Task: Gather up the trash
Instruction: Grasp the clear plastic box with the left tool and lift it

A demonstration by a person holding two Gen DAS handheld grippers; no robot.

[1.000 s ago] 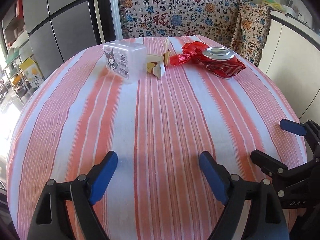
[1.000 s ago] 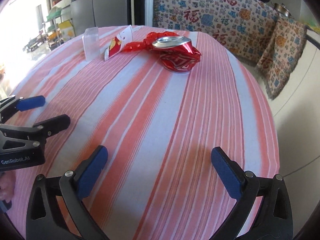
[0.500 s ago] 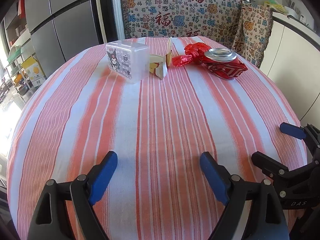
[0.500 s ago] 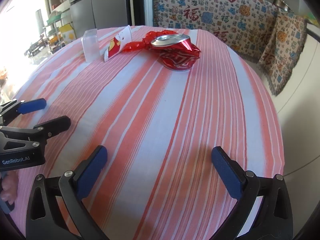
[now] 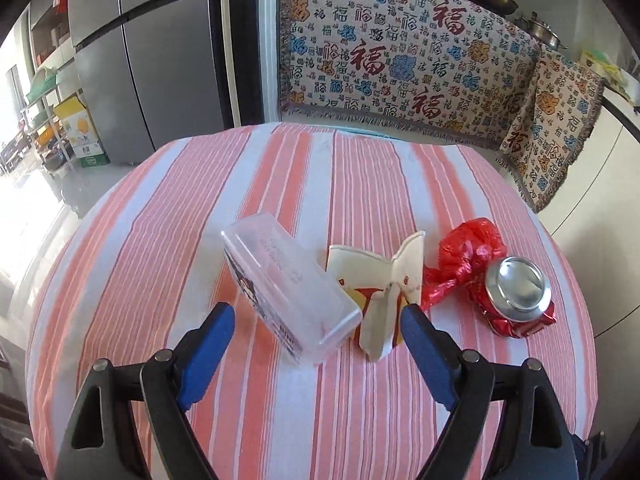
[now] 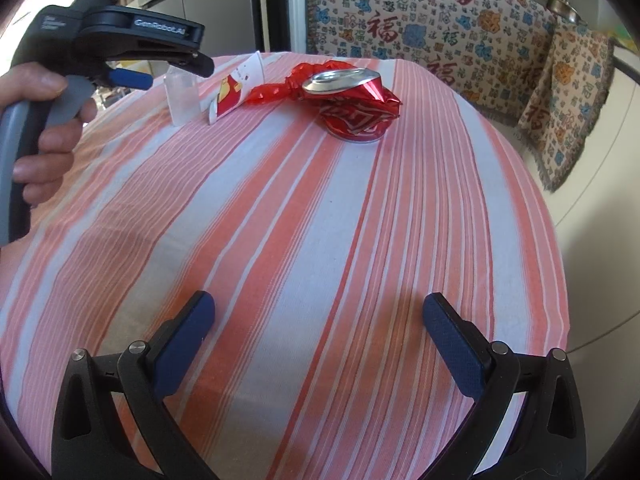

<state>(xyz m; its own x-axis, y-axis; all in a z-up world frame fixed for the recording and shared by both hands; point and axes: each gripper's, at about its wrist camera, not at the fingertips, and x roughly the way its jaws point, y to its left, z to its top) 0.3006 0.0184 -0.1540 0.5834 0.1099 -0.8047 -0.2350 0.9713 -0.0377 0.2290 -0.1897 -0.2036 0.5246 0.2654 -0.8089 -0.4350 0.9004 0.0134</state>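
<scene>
Left gripper (image 5: 316,332) has swung forward across the striped table (image 5: 160,240), jaws wide and gripping nothing, now just short of the clear plastic box (image 5: 288,284) and torn paper cup (image 5: 380,284), so pickup looks imminent; right gripper (image 6: 318,330) sits released, well back from the crushed can (image 6: 352,108).

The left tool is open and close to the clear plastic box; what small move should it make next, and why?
Probably ease the left tool forward and down until its open fingers straddle the clear plastic box, then close. The box lies just ahead of the tips, tilted, nearest of the items; nothing is gripped yet. The torn paper cup touches its right side, so go slowly.
</scene>
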